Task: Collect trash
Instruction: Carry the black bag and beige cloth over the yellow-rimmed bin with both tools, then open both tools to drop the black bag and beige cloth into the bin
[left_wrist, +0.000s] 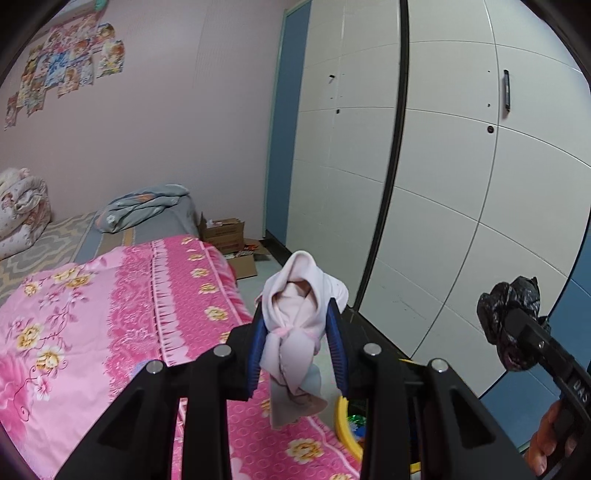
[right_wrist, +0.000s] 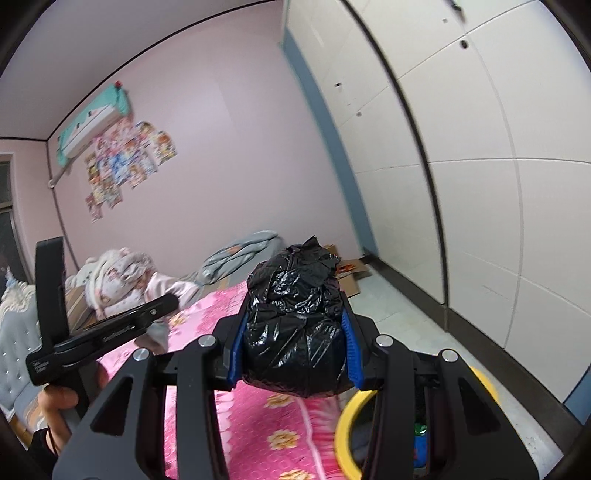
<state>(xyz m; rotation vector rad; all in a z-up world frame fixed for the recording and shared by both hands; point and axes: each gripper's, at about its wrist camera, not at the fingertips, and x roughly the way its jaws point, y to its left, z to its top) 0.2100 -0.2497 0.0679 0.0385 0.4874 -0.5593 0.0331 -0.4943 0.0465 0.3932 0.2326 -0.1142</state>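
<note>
My left claw is clenched on a pale pink cloth bundle, its blue pads pressing in from both sides while the knotted tail of the cloth hangs down below them. My right claw grips a crumpled black plastic bag, which bulges up and out past its fingertips. Beneath and ahead of both claws lies the pink flowered bedspread. Just below my right claw, to its right side, sits a yellow-rimmed bin with coloured scraps inside. To the right of both claws stands the white wardrobe.
</note>
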